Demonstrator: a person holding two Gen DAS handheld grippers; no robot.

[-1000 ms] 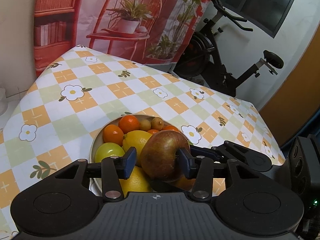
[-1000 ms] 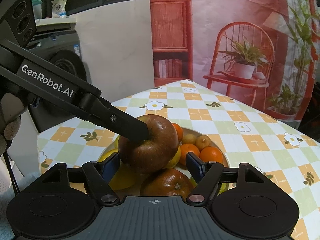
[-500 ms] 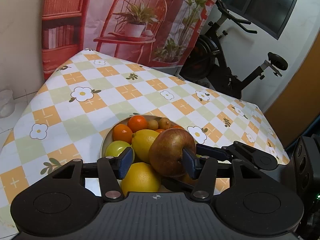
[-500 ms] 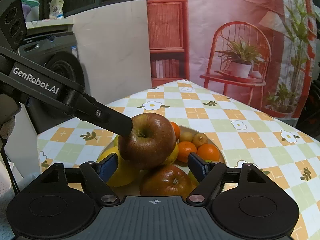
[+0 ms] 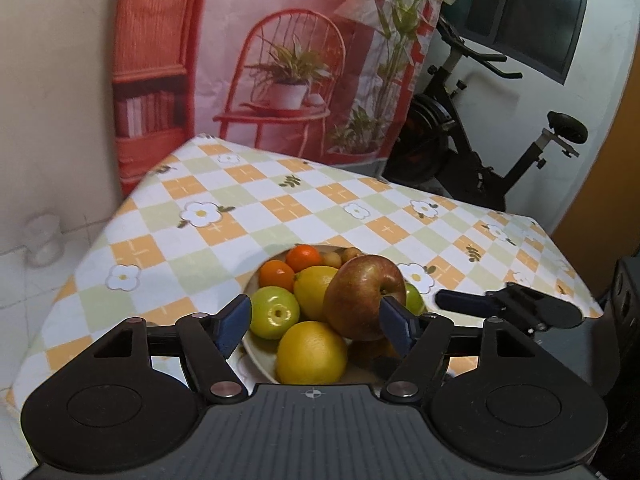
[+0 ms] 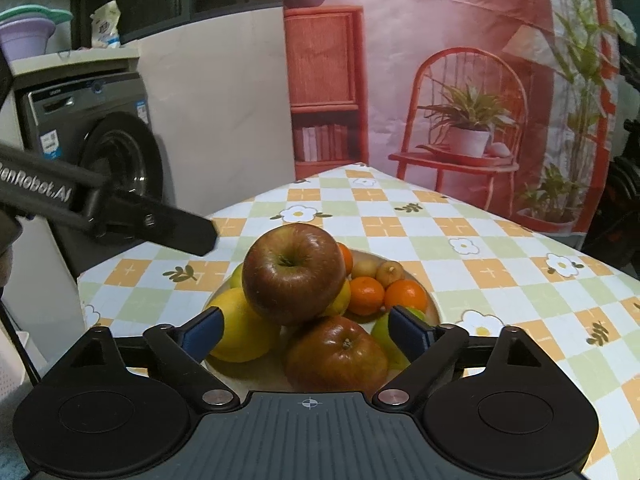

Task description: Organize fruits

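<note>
Both grippers' jaws have just opened, releasing the red apple (image 6: 293,273) atop the plate's (image 5: 256,350) pile (left gripper (image 5: 316,322) retreated toward nine o'clock; right gripper (image 6: 306,334) empty).

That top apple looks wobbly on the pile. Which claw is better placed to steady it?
Right, probably. The right claw sits open just below the top apple, which is centred between its pads. The left claw, its jaws just opened, has only one pad near the apple, and its finger stands clear.
</note>
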